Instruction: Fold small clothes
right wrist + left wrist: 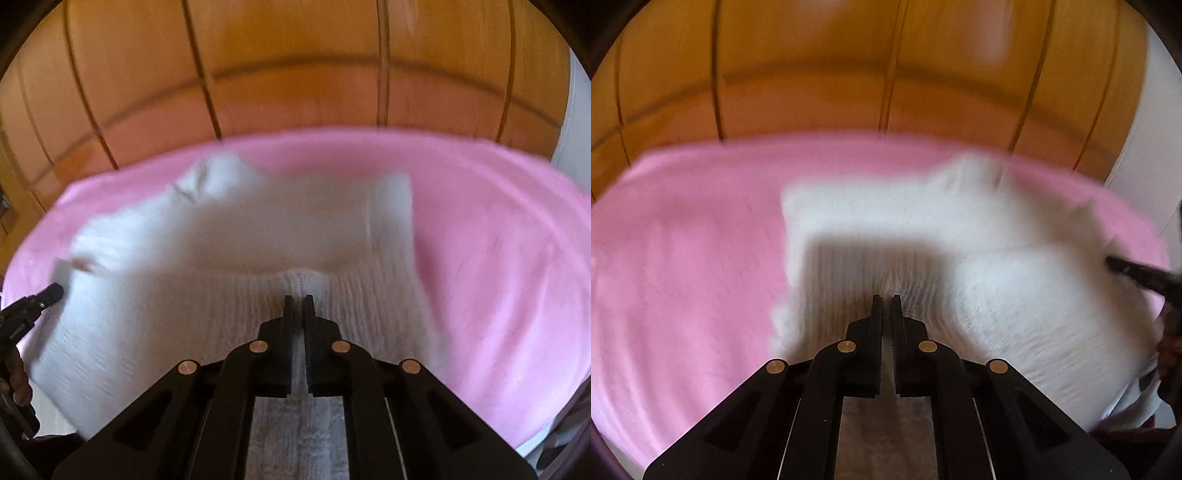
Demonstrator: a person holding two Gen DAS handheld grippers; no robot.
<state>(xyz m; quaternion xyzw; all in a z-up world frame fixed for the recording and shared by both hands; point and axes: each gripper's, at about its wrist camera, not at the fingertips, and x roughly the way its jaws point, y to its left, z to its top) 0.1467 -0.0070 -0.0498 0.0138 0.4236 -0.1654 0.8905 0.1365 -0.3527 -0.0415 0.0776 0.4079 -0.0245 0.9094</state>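
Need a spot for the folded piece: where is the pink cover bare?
Bare pink cover lies left of the white knit garment, and more right of it in the right wrist view. A thin strip borders the wooden panelling. Crowded: the middle, both tongs clamped on knit.

No text, label, brand, number or sign can be read in either view. The only trace of lettering is a small pale marking on the black body of the left gripper [26,314], seen at the left edge of the right wrist view; it is too small and too blurred to make out a single character. Motion blur softens both views, and nothing else in them carries print.
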